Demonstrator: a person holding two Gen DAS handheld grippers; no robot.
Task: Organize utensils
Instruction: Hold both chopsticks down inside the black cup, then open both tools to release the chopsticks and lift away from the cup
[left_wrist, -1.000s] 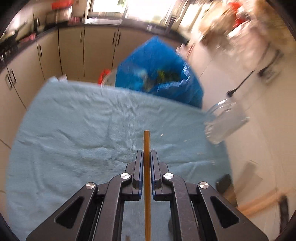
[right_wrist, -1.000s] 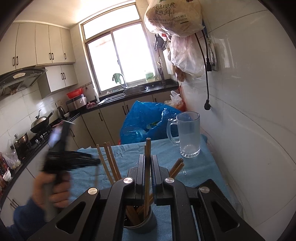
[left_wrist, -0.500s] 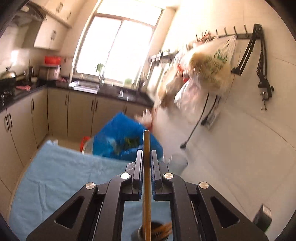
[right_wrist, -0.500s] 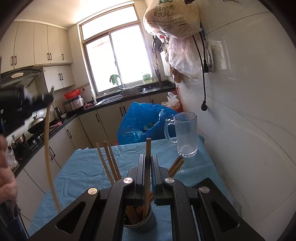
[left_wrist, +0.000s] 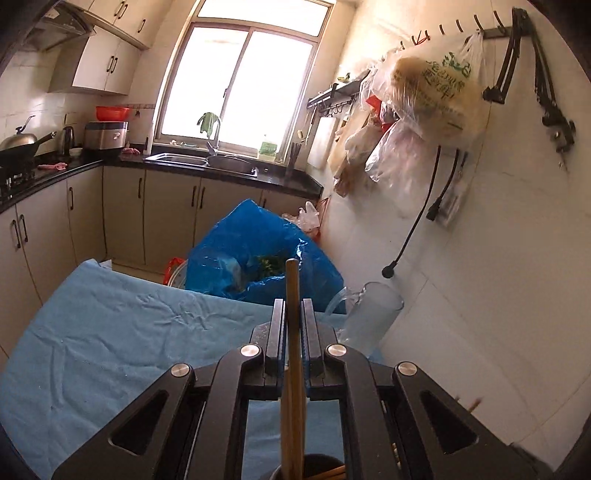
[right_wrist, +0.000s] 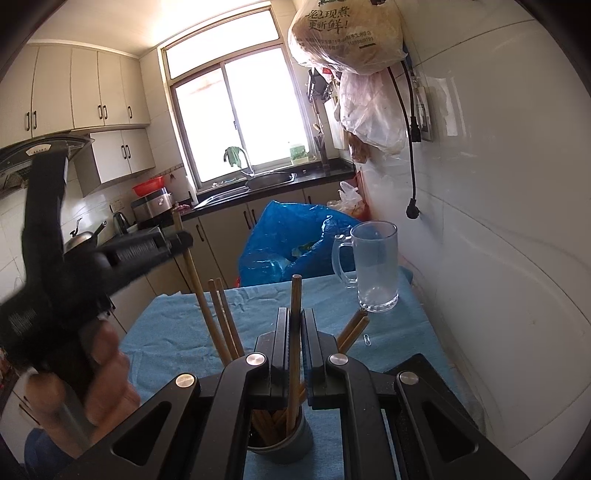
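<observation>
My left gripper (left_wrist: 293, 314) is shut on a wooden chopstick (left_wrist: 292, 354), held upright with its lower end in the dark cup (left_wrist: 314, 467) below. In the right wrist view that gripper (right_wrist: 181, 242) shows at the left, with its chopstick (right_wrist: 199, 291) slanting down into the grey cup (right_wrist: 284, 448). My right gripper (right_wrist: 293, 325) is shut on another chopstick (right_wrist: 294, 332) standing in the same cup, which holds several more chopsticks (right_wrist: 225, 321).
A blue cloth (left_wrist: 110, 332) covers the table. A glass mug (right_wrist: 373, 269) stands at its far right by the white wall; it also shows in the left wrist view (left_wrist: 369, 317). A blue plastic bag (left_wrist: 255, 254) sits behind the table. A paper clip (right_wrist: 366, 339) lies on the cloth.
My left gripper swung up from facing the cloth, came over the cup and lowered its chopstick into it. My right gripper stayed in place on its chopstick.
</observation>
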